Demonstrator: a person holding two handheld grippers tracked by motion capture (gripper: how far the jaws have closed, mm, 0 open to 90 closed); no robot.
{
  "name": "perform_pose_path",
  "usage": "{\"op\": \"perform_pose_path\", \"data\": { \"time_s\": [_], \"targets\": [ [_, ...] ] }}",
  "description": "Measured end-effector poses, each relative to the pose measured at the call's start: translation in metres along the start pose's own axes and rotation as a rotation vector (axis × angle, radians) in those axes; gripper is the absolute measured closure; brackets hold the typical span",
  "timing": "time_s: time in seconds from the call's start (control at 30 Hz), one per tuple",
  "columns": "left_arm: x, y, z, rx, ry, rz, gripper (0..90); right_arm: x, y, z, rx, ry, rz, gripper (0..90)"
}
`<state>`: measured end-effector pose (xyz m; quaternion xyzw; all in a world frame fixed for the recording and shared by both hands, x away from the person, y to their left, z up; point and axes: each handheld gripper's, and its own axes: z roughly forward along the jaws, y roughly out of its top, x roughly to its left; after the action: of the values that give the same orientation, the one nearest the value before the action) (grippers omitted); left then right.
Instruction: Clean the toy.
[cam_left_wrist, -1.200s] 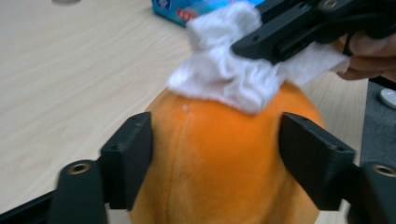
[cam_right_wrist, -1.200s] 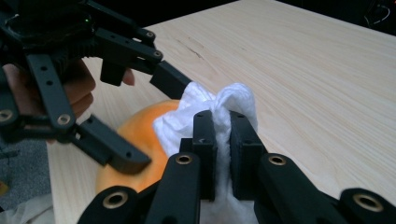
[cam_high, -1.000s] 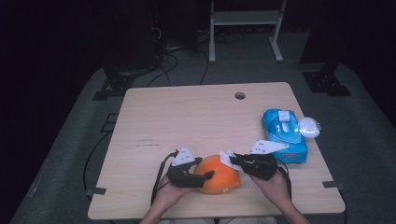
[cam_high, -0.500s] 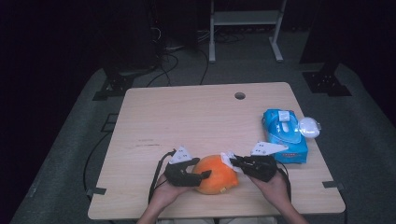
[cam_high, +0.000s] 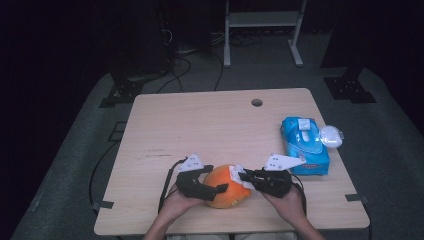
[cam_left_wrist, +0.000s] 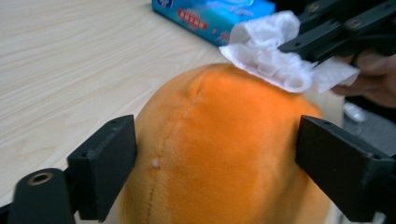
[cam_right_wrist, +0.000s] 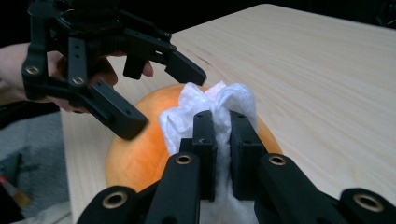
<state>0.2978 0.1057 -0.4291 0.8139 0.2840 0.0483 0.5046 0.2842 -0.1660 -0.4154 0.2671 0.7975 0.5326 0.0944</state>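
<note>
Pale wood surface (cam_high: 200, 130), rectangular, set on grey carpet in a dark room; contents listed from the lower edge of the high view upward.

Item 1: person's hands, entering at lower centre, one set of tongs in each.

Item 2: left tongs (cam_high: 212, 185), lower centre-left. Jaws have just been opening and stand wide, one on either side of the orange plush ball (cam_high: 227, 186); in the left gripper view a slight gap shows between pads and plush, so no grip.

Item 3: orange plush ball, resting on the surface near its lower edge, between the two tongs. Seam runs over its top.

Item 4: right tongs (cam_high: 246, 176), lower centre-right. Jaws narrow, clamped on a crumpled white tissue (cam_right_wrist: 210, 105), which is pressed against the top of the ball.

Item 5: blue wipes pack (cam_high: 305, 145), middle right of the frame, well apart from the ball.

Item 6: small white object (cam_high: 331, 136), touching the pack's right side; kind cannot be told.

Item 7: round hole (cam_high: 257, 102), upper centre of the surface.
</note>
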Motion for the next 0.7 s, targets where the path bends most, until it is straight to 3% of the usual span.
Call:
{"op": "perform_pose_path", "data": {
  "time_s": [0.03,0.1,0.17,0.27,0.33,0.4,0.5,0.57,0.63,0.7],
  "targets": [
    [0.001,-0.001,0.0,0.006,0.011,0.0,19.3,0.0,0.0,0.001,0.006,-0.008,-0.013,81.8],
    [0.004,-0.003,-0.001,0.008,0.027,-0.014,29.3,-0.006,-0.003,0.001,0.009,-0.009,0.019,81.8],
    [0.006,-0.003,-0.003,0.01,0.047,-0.029,32.7,-0.013,-0.006,0.0,0.019,-0.024,0.043,81.9],
    [0.012,-0.006,-0.007,0.004,0.061,-0.068,34.1,-0.009,-0.006,-0.005,0.006,-0.007,0.041,81.8],
    [0.016,-0.008,-0.009,-0.004,0.059,-0.093,34.4,0.0,-0.003,-0.006,-0.023,0.04,0.003,81.7],
    [0.018,-0.009,-0.011,-0.008,0.053,-0.102,34.3,0.006,-0.001,-0.005,-0.025,0.047,-0.039,81.6],
    [0.017,-0.009,-0.011,-0.012,0.053,-0.099,34.3,-0.005,-0.005,-0.004,-0.002,0.011,0.004,81.7],
    [0.017,-0.01,-0.01,-0.017,0.052,-0.106,34.1,-0.016,-0.01,-0.003,0.037,-0.042,0.036,81.8],
    [0.014,-0.009,-0.009,-0.023,0.052,-0.101,33.4,-0.021,-0.013,-0.002,0.033,-0.03,0.083,81.8],
    [0.009,-0.01,-0.005,-0.031,0.05,-0.08,31.0,-0.013,-0.008,0.0,0.019,-0.027,0.051,81.7]
  ]
}}
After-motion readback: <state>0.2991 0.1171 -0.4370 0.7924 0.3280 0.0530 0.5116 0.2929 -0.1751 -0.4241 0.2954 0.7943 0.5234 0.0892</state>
